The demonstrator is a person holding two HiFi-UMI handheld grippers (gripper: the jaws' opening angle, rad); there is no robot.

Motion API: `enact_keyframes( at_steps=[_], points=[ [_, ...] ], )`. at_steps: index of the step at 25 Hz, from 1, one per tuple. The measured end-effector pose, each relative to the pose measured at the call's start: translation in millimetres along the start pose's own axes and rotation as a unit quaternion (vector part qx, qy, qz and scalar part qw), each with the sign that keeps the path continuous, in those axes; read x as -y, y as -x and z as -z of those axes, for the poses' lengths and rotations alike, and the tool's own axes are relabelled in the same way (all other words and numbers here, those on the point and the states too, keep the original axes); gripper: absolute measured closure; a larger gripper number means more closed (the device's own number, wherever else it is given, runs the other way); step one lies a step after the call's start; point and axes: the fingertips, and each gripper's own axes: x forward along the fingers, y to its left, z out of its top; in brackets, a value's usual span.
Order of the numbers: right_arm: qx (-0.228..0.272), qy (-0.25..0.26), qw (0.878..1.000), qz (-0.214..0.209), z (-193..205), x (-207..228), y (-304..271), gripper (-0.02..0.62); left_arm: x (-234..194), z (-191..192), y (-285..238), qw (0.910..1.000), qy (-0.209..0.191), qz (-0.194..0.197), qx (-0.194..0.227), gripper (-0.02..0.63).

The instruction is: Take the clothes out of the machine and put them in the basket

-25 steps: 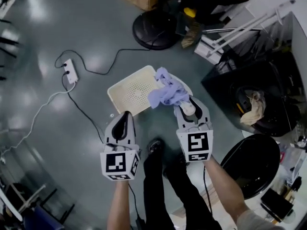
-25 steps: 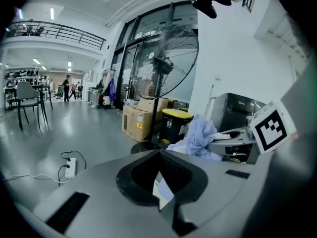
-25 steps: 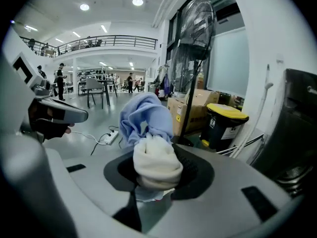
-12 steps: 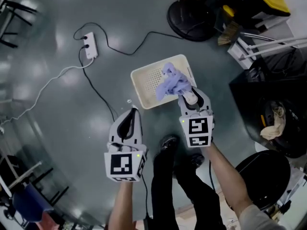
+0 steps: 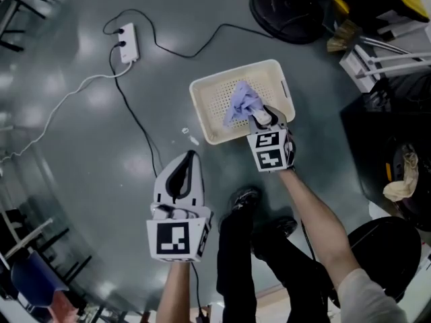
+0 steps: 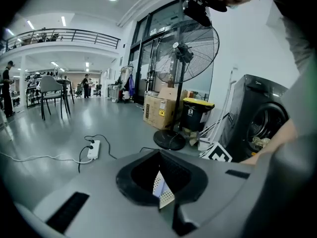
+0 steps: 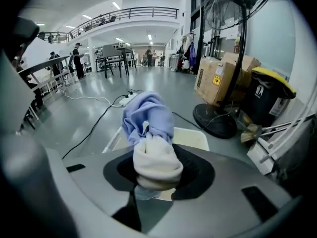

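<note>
A cream perforated basket (image 5: 205, 99) stands on the grey floor ahead of me. My right gripper (image 5: 261, 118) reaches over its near right corner, shut on a bundle of clothes: a lavender cloth (image 5: 242, 101) that hangs into the basket and a white piece (image 7: 154, 162) bunched between the jaws. To the lower left of the basket, my left gripper (image 5: 190, 157) hovers over bare floor, shut and holding nothing. At the right edge is the dark washing machine (image 5: 411, 147), with a beige cloth (image 5: 400, 186) still in its drum.
A white power strip (image 5: 128, 43) and its cables lie on the floor at the upper left. A black fan base (image 5: 289, 2), a broom and white rods crowd the top right. The person's legs and shoes (image 5: 244, 199) are just below the basket. A black round door (image 5: 369, 242) sits lower right.
Both grippers have come down toward the floor. The right one carried the clothes from above the basket's edge down into the basket.
</note>
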Motion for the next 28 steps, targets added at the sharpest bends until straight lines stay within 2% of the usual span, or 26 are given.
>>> enact_keyframes(
  at_steps=[5,8,9,11,14,20,21,25,28],
  points=[
    [-0.032,0.001,0.999,-0.019,40,-12,-39,0.419,1,20,-10,1.0,-0.002,-0.001,-0.006,0.588],
    [-0.033,0.016,0.999,-0.033,44,-18,-47,0.393,2,20,-12,1.0,-0.002,-0.001,-0.005,0.588],
    [-0.025,0.021,0.999,-0.039,43,-19,-47,0.364,3,21,-13,1.0,0.0,0.002,-0.004,0.588],
    [-0.007,0.016,0.998,-0.052,37,-22,-45,0.254,6,19,-13,1.0,0.003,0.008,-0.002,0.588],
    [0.013,-0.002,0.998,-0.062,22,-20,-32,0.23,10,7,-14,0.9999,0.0,0.014,0.0,0.588],
    [0.061,-0.024,0.997,-0.044,-20,-3,22,0.232,33,-29,-17,0.9993,-0.013,0.036,0.003,0.588],
    [0.07,-0.031,0.996,-0.038,-27,2,35,0.245,39,-36,-17,0.999,-0.015,0.041,0.003,0.588],
    [0.097,-0.065,0.993,0.0,-48,31,86,0.424,67,-59,-21,0.9974,-0.026,0.067,0.002,0.588],
    [0.108,-0.098,0.989,0.023,-53,56,123,0.531,95,-76,-24,0.9953,-0.037,0.09,0.002,0.588]
  ],
)
